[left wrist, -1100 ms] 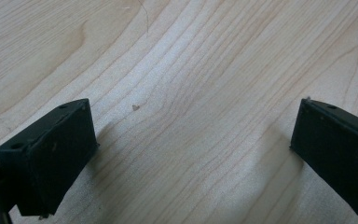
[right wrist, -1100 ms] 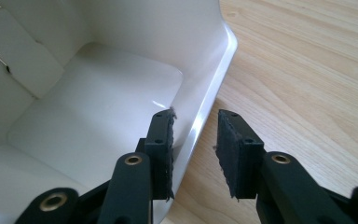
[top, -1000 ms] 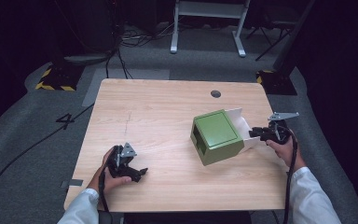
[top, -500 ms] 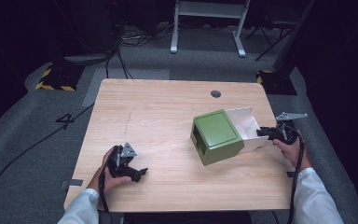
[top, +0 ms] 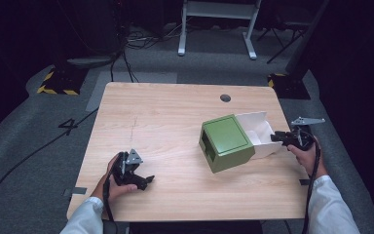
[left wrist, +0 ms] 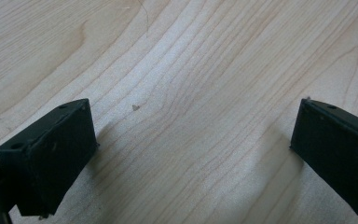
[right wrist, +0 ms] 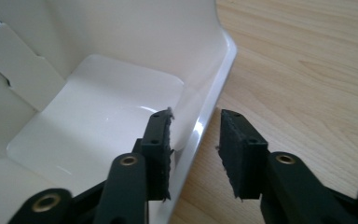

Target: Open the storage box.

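High view: a wooden surface [top: 175, 117] is seen, with a green box [top: 226, 143] lying toward its right edge. A white inner tray [top: 259, 131] is drawn out of the box on the side facing the right edge. The right gripper [top: 278, 138] is held at the outer wall of this tray, close to the right edge of the surface, and the person's right hand [top: 304, 152] is seen behind it. The left gripper [top: 143, 181] is held low near the front left corner, well apart from the box, in the left hand [top: 117, 178].

From the right gripper view, the tray wall [right wrist: 209, 107] is found between the two fingers [right wrist: 161, 140], one finger inside the tray and the other outside over the wood. A gap is visible on the outer side, so the fingers are not pressed together; whether the inner finger touches the wall cannot be told.

From the left gripper view, the fingers [left wrist: 51, 154] are spread wide apart over bare wood grain, and nothing is held between them.
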The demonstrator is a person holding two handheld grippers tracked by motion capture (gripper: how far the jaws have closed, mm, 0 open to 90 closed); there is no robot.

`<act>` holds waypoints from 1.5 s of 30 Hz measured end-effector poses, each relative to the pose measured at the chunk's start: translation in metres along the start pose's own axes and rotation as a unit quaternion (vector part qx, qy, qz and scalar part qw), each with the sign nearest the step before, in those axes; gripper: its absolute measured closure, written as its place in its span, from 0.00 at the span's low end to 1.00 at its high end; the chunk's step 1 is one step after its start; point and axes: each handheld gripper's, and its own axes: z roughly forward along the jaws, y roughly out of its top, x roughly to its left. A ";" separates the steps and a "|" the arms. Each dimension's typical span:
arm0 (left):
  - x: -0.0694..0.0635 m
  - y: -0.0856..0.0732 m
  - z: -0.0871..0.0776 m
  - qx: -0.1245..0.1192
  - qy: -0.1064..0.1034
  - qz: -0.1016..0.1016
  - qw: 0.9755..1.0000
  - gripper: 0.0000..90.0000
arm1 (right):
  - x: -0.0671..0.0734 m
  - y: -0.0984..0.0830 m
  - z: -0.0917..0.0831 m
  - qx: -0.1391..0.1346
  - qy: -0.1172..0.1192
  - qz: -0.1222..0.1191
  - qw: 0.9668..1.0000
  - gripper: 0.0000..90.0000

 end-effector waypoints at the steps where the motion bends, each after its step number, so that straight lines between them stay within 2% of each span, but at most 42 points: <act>1: 0.000 0.000 0.000 0.000 0.000 0.000 1.000 0.00 | 0.000 0.001 -0.002 -0.003 -0.004 0.000 1.000 0.65; 3: 0.000 0.000 0.000 0.000 0.000 0.000 1.000 0.00 | -0.001 0.002 -0.004 -0.010 -0.005 0.003 1.000 0.64; 5: 0.000 0.000 0.000 0.000 0.000 0.000 1.000 0.00 | -0.002 0.005 -0.013 -0.025 -0.020 0.007 0.999 0.57; 10: 0.000 0.000 0.000 0.000 0.000 0.000 1.000 0.00 | 0.001 0.011 -0.027 -0.052 -0.033 0.004 0.998 0.54; 12: 0.000 0.000 0.000 0.000 0.000 0.000 1.000 0.00 | 0.008 0.015 -0.037 -0.065 -0.044 -0.011 0.997 0.50; 15: 0.000 0.000 0.000 0.000 -0.001 -0.002 1.000 0.00 | 0.012 0.017 -0.043 -0.069 -0.048 -0.017 0.996 0.47; 16: 0.000 0.000 0.000 0.000 0.000 0.000 1.000 0.00 | 0.016 0.017 -0.050 -0.077 -0.054 -0.023 0.995 0.44; 20: 0.000 0.000 0.000 0.000 -0.001 -0.001 1.000 0.00 | 0.022 0.015 -0.062 -0.093 -0.054 -0.026 0.994 0.39; 21: 0.000 0.000 0.000 0.000 -0.001 -0.001 1.000 0.00 | 0.026 0.013 -0.070 -0.108 -0.059 -0.026 0.992 0.35; 22: 0.000 0.000 0.000 0.000 -0.001 -0.001 1.000 0.00 | 0.026 0.013 -0.070 -0.108 -0.059 -0.026 0.992 0.35; 23: 0.000 0.000 0.000 0.000 -0.001 -0.001 1.000 0.00 | 0.031 0.010 -0.078 -0.120 -0.053 -0.031 0.991 0.33; 24: 0.000 0.000 0.000 0.000 -0.001 -0.001 1.000 0.00 | 0.031 0.010 -0.078 -0.120 -0.053 -0.031 0.991 0.33; 26: 0.000 0.000 0.000 0.001 -0.001 0.000 1.000 0.00 | 0.040 0.007 -0.087 -0.132 -0.049 -0.043 0.989 0.29; 29: 0.000 0.000 0.000 0.001 -0.002 -0.001 1.000 0.00 | 0.047 0.004 -0.090 -0.132 -0.047 -0.053 0.989 0.27; 32: 0.000 0.000 0.000 -0.001 -0.003 -0.001 1.000 0.00 | 0.060 -0.004 -0.094 -0.125 -0.036 -0.071 0.989 0.25; 33: 0.000 0.000 0.000 -0.001 -0.003 -0.001 1.000 0.00 | 0.060 -0.004 -0.094 -0.125 -0.036 -0.071 0.989 0.25; 34: 0.000 0.000 0.000 0.001 -0.002 0.001 1.000 0.00 | 0.067 -0.009 -0.093 -0.120 -0.035 -0.081 0.989 0.24; 35: 0.000 0.000 0.000 0.001 -0.002 0.001 1.000 0.00 | 0.067 -0.009 -0.093 -0.120 -0.035 -0.081 0.989 0.24; 37: 0.000 0.000 0.000 0.001 -0.002 0.001 1.000 0.00 | 0.077 -0.018 -0.091 -0.113 -0.029 -0.096 0.989 0.24; 40: 0.000 0.000 0.000 0.000 -0.001 0.001 1.000 0.00 | 0.086 -0.027 -0.086 -0.101 -0.020 -0.106 0.989 0.22; 45: 0.001 0.000 0.000 0.001 -0.004 0.001 1.000 0.00 | 0.098 -0.044 -0.076 -0.077 -0.019 -0.126 0.989 0.21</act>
